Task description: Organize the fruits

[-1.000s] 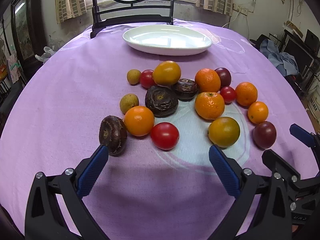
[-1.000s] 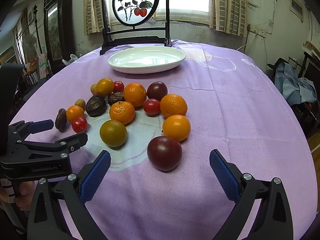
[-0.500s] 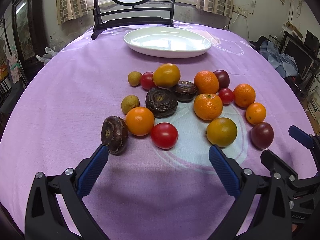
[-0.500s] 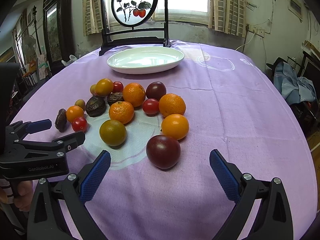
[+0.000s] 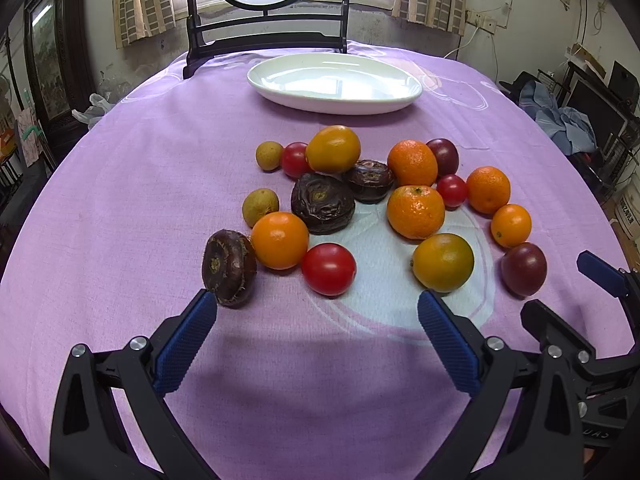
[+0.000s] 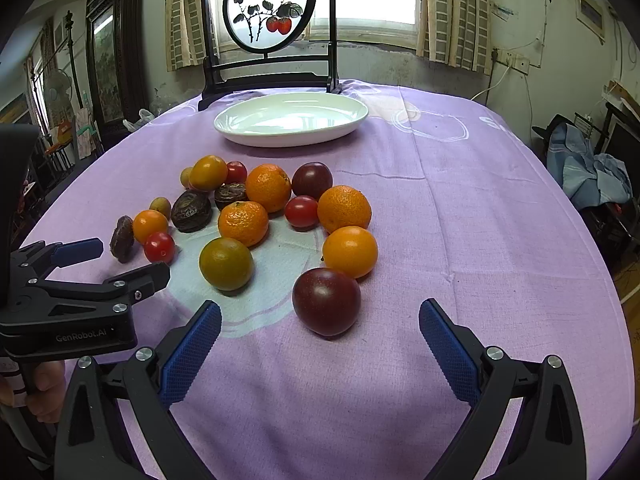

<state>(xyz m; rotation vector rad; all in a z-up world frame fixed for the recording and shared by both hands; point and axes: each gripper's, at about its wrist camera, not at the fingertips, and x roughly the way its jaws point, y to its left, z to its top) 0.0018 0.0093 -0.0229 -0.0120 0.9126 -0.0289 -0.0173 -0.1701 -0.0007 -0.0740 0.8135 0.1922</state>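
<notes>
1. Jaws stand wide apart on both tools, nothing between them. The left gripper (image 5: 318,320) hangs low over the purple tablecloth (image 5: 120,200); the right gripper (image 6: 320,322) does likewise.
2. Only the right wrist view shows the hand (image 6: 38,390) on the left tool's handle and that tool's side, its blue pads spread. Only the left wrist view shows the flat stem face of the brown water chestnut (image 5: 229,267), which touches the tip of the left gripper's left pad; from the other side it reads as a thin dark edge.
3. Just ahead of the left jaws, between the pad lines, lies a red tomato (image 5: 329,269), touching a smooth orange (image 5: 280,240) beyond it. A greenish-orange fruit (image 5: 443,263) sits just off the right pad tip.
4. Just ahead of the right jaws, between the pads, lies a dark purple plum (image 6: 326,301), glossy and round, with a smooth orange fruit (image 6: 350,252) right behind it.
5. Farther ahead the remaining fruit lies loose in one cluster: pebbled mandarins, wrinkled dark passion fruits (image 5: 323,209), small tan longans (image 5: 261,207), more tomatoes, another plum.
6. Beyond the cluster, well apart from it, the white oval dish (image 5: 280,92) holds no fruit. Behind it stands a round painted screen (image 6: 270,8).
</notes>
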